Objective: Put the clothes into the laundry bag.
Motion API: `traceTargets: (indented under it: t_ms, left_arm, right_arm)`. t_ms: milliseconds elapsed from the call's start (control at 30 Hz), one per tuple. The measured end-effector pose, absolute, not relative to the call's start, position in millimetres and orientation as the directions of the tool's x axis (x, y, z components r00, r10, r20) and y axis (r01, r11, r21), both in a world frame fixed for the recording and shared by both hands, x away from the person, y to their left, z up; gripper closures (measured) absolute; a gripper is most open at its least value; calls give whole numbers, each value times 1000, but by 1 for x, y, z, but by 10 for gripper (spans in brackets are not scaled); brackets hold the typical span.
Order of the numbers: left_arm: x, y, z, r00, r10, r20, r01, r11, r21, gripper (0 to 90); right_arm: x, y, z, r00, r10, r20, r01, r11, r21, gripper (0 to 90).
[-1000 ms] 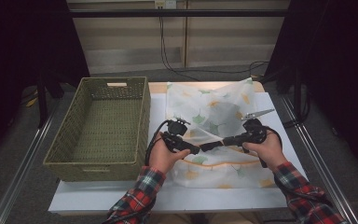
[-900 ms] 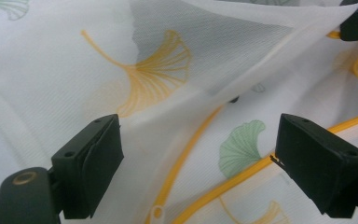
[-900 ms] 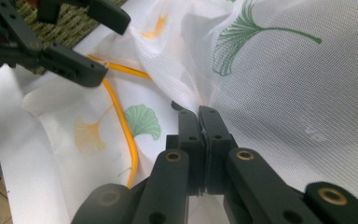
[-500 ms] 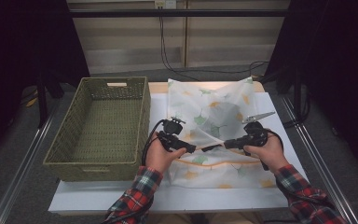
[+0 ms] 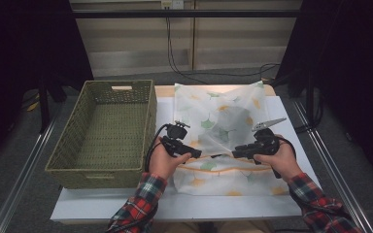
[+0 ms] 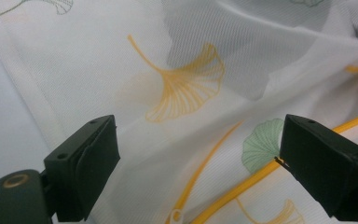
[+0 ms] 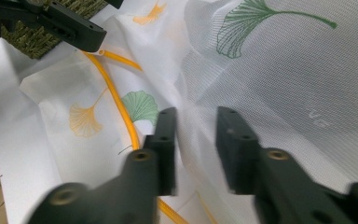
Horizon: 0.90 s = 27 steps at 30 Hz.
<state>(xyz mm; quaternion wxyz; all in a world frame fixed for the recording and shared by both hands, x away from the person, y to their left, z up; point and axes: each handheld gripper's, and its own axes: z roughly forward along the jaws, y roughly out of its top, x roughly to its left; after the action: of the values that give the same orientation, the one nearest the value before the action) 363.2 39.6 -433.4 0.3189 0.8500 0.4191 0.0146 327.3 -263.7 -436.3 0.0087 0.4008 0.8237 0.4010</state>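
White, sheer mesh cloth printed with yellow and green ginkgo leaves and trimmed with an orange cord (image 5: 223, 131) lies spread on the white tabletop (image 5: 102, 204), just right of the empty olive-green woven basket (image 5: 104, 133). Its far part is doubled back on itself in a rumpled fold, while the near edge with the orange cord lies flat toward the person.

Both grippers meet over the middle of the cloth. The left gripper (image 5: 205, 155) has its jaws spread wide above the fabric, holding nothing; in the left gripper view the pads stand well apart with the leaf print and cord between them, untouched. The right gripper (image 5: 226, 155) has just been opening: its jaws stand partly apart with a ridge of the mesh rising between them, and the pads no longer seem to press on it, so the cloth looks released.

By the look of it, the folding is only begun: one loose fold made, the cloth not yet neat or compact, and nothing placed in the basket
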Motion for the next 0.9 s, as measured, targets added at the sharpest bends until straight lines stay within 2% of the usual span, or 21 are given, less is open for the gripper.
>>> traceTargets:
  t_ms: [133, 367, 433, 500, 567, 600, 700, 900]
  left_arm:
    - [364, 41, -434, 641, 726, -247, 708, -436, 556, 110]
    - [364, 43, -434, 637, 728, -254, 712, -430, 555, 103]
    - [364, 44, -435, 636, 728, -254, 712, -428, 557, 104]
    - [364, 44, -434, 637, 730, -248, 713, -436, 549, 104]
    - [364, 43, -435, 639, 727, -252, 712, -435, 551, 104]
    - [364, 43, -435, 638, 727, -252, 713, -435, 550, 104]
    - [364, 42, -436, 639, 726, -254, 713, -435, 549, 104]
    - [365, 42, -437, 637, 727, -255, 716, -435, 546, 104]
  right_arm:
    - [328, -263, -437, -684, 669, 291, 639, 357, 682, 490]
    - [326, -258, -438, -697, 666, 266, 620, 375, 689, 403]
    - [326, -256, -438, -703, 662, 258, 613, 381, 692, 404]
    - [325, -256, -438, -704, 662, 258, 612, 381, 693, 418]
    - [324, -252, -440, -723, 646, 246, 599, 408, 689, 488]
    - [324, -252, -440, -723, 646, 246, 599, 408, 689, 488]
    - [326, -249, -446, -729, 652, 209, 584, 434, 686, 571]
    - [330, -244, -454, -735, 649, 197, 585, 459, 668, 655]
